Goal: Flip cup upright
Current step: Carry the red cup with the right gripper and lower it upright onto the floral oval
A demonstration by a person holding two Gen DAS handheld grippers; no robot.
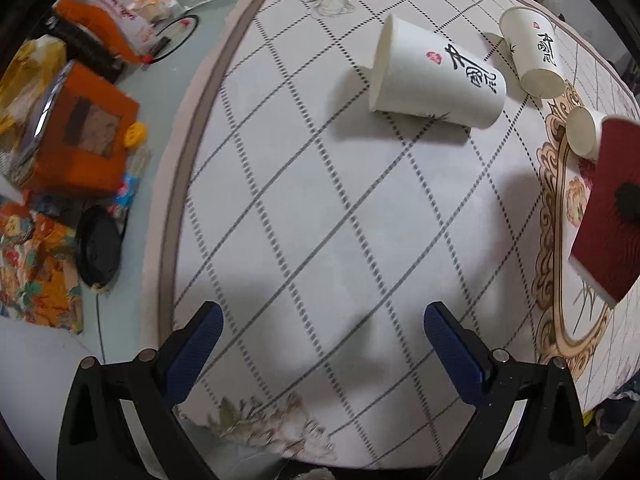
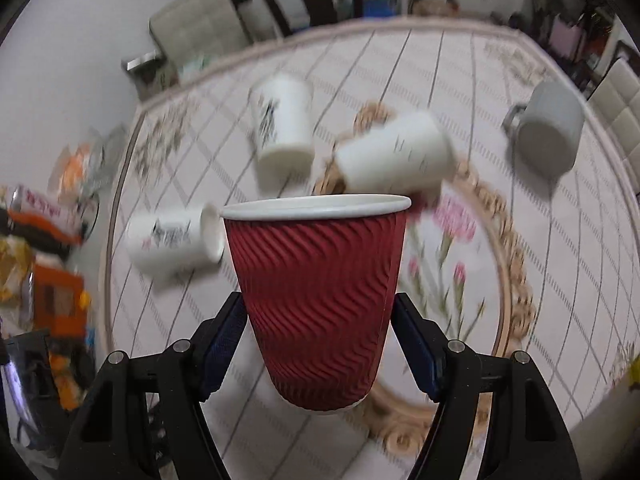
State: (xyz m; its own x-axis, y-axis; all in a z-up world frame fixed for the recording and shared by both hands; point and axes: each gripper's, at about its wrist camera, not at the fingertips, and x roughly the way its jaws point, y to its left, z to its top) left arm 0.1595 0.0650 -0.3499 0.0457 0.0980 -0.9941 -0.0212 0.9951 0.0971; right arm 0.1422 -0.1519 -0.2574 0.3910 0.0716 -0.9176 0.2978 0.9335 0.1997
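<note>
Between the right fingers (image 2: 318, 344) sits the red cup (image 2: 318, 296). Its ribbed sides are pressed by the two blue pads, one on each side. The cup stands with its white rim up and its small bottom down. It looks lifted a little above the bench (image 2: 560, 280), but the blur makes that hard to tell.

Behind the red cup lie three white paper cups on their sides. One white cup (image 2: 176, 240) is at the left, just beside the red rim. Another white cup (image 2: 284, 120) lies farther back. A third white cup (image 2: 396, 152) lies to the right of it, over the gold ring pattern. A gray mug (image 2: 548, 128) lies on its side well apart, far to the right.

The left fingers (image 1: 324, 352) are spread wide and hold nothing. They hang over a bare part of the bench cloth with its gray lines. Far ahead of them lies the big white cup with black writing, on its side. The red cup shows at the right edge of this view. An orange box (image 1: 80, 148) sits on the floor to the left.
</note>
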